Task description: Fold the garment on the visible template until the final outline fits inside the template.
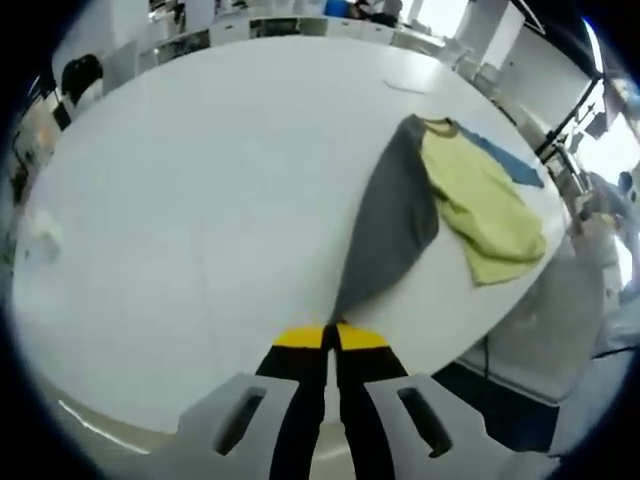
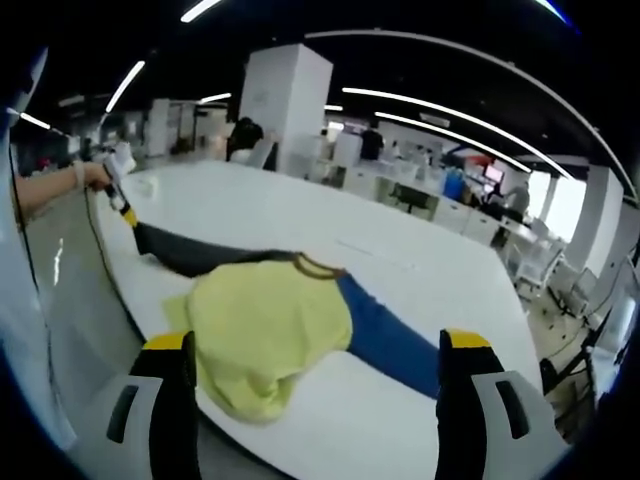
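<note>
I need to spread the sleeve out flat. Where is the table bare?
The white table is bare left of the grey sleeve and beyond the yellow shirt body toward the far edge. It is crowded at the near edge, where shirt body and blue sleeve lie.

Left gripper view: the grey sleeve [image 1: 385,235] end is hidden between the closed jaws of the left gripper [image 1: 331,337]; the blue sleeve [image 1: 510,160] lies mostly under the yellow body [image 1: 480,205]. Right gripper view: the far left gripper [image 2: 122,205] is too small to read, and the right gripper's [image 2: 315,365] bases are cut off by the bottom edge.
</note>
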Demonstrator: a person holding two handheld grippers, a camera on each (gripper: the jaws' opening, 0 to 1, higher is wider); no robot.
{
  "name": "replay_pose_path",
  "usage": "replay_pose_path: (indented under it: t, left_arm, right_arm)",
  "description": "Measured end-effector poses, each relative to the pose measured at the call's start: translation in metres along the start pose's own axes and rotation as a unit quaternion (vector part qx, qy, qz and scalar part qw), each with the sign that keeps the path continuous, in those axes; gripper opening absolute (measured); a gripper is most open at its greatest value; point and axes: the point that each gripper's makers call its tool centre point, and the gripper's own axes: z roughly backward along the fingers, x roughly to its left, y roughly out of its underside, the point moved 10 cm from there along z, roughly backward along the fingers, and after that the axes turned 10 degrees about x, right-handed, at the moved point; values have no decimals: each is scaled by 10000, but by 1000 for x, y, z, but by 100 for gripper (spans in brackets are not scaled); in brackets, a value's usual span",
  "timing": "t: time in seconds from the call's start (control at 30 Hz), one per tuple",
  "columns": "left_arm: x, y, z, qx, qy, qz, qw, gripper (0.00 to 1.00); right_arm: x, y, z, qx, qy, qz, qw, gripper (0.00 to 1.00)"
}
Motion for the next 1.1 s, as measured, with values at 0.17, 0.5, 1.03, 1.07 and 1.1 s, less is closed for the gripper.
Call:
replay_pose_path:
  t: [0.17, 0.5, 1.03, 1.07, 1.1]
  left_arm:
    - [7, -5, -1, 82, 19, 26, 10000, 0]
    - [27, -6, -12, 289, 34, 155, 9995, 0]
    - [49, -17, -28, 485, -297, -121, 9983, 0]
    - [51, -18, -29, 499, -332, -186, 9980, 0]
    - [53, -18, -31, 559, -355, -175, 9977, 0]
  right_arm:
    - [1, 0, -1, 29, 5, -7, 10000, 100]
    - [9, -2, 2, 96, 90, -42, 9999, 100]
    - [22, -11, 3, 197, 189, -65, 9996, 100]
    - [22, -11, 3, 205, 195, -70, 9996, 100]
    - [22, -11, 3, 214, 202, -77, 9995, 100]
